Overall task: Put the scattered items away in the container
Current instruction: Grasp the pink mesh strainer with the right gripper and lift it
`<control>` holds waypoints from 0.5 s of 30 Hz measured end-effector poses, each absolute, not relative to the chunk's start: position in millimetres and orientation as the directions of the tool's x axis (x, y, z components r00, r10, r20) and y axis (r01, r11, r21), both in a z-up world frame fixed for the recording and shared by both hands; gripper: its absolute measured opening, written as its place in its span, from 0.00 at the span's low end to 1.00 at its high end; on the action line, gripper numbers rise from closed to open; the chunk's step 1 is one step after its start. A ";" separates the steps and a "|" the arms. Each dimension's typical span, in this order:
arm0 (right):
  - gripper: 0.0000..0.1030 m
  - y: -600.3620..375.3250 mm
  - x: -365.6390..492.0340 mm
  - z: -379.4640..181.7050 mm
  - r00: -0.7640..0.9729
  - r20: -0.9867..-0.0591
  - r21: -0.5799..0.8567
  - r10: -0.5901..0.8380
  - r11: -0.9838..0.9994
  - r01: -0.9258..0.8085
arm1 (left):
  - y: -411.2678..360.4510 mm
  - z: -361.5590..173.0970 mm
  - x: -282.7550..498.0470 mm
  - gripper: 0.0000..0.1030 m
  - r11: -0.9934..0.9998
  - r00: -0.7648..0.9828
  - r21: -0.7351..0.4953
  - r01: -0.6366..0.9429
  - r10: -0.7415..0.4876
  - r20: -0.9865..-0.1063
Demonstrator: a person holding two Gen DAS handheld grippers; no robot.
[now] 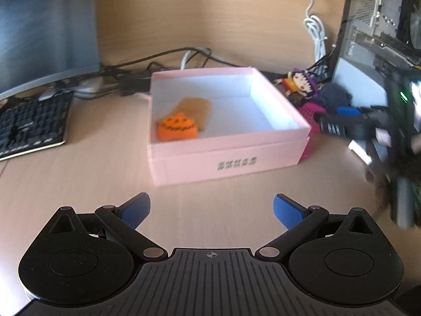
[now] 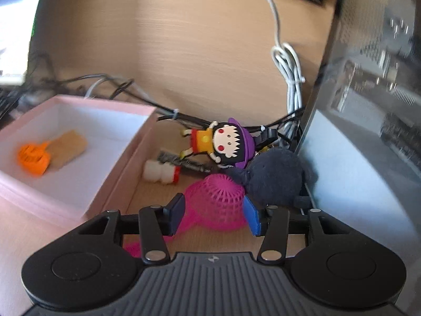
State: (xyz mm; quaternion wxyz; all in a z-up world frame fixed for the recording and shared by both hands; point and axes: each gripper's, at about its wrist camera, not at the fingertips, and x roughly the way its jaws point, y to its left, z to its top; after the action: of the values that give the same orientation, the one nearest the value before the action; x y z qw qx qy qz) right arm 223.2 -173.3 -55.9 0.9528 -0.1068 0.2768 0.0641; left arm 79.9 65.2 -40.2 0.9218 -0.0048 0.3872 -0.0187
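Note:
The pink box [image 1: 210,158] stands on the wooden desk, holding an orange pumpkin charm [image 1: 177,129] and a tan piece [image 1: 194,108]. My left gripper [image 1: 211,205] hovers open and empty over bare desk in front of it. Right of the box [image 2: 126,163] lies a heap: a pink mesh ball [image 2: 215,197], a dark plush toy [image 2: 276,176], a cartoon doll in a purple hat [image 2: 223,142] and a small white bottle with a red cap [image 2: 160,172]. My right gripper [image 2: 214,210] has a blue pad against each side of the mesh ball, which rests on the desk.
A black keyboard [image 1: 31,123] and a monitor [image 1: 44,26] stand left of the box. Black cables [image 1: 163,55] and a coiled white cable [image 2: 289,65] run along the back wall. A computer case [image 2: 368,105] closes off the right side, tight against the plush toy.

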 end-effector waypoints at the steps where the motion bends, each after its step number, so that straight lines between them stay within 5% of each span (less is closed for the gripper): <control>1: 0.52 -174.4 230.8 -57.9 0.834 -0.548 -0.148 0.062 0.975 -0.169 | 67.3 -40.7 75.6 0.99 1.000 0.693 -0.017 0.017 -0.024 -0.721; 4: 0.65 -177.1 252.2 -67.4 0.820 -0.571 -0.109 0.038 0.987 -0.122 | 76.3 -43.4 62.3 0.99 1.000 0.673 -0.001 -0.028 0.018 -0.740; 15: 0.70 -180.2 260.4 -80.4 0.807 -0.590 -0.117 0.011 0.988 -0.099 | 97.6 -42.4 40.2 0.99 0.995 0.660 -0.032 -0.095 0.039 -0.751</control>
State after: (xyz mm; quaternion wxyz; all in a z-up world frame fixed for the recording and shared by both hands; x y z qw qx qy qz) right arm 260.4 -180.2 -80.4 0.9480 -0.0711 0.3090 0.0289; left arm 40.2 97.6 -42.4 0.9103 -0.0343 0.4108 0.0369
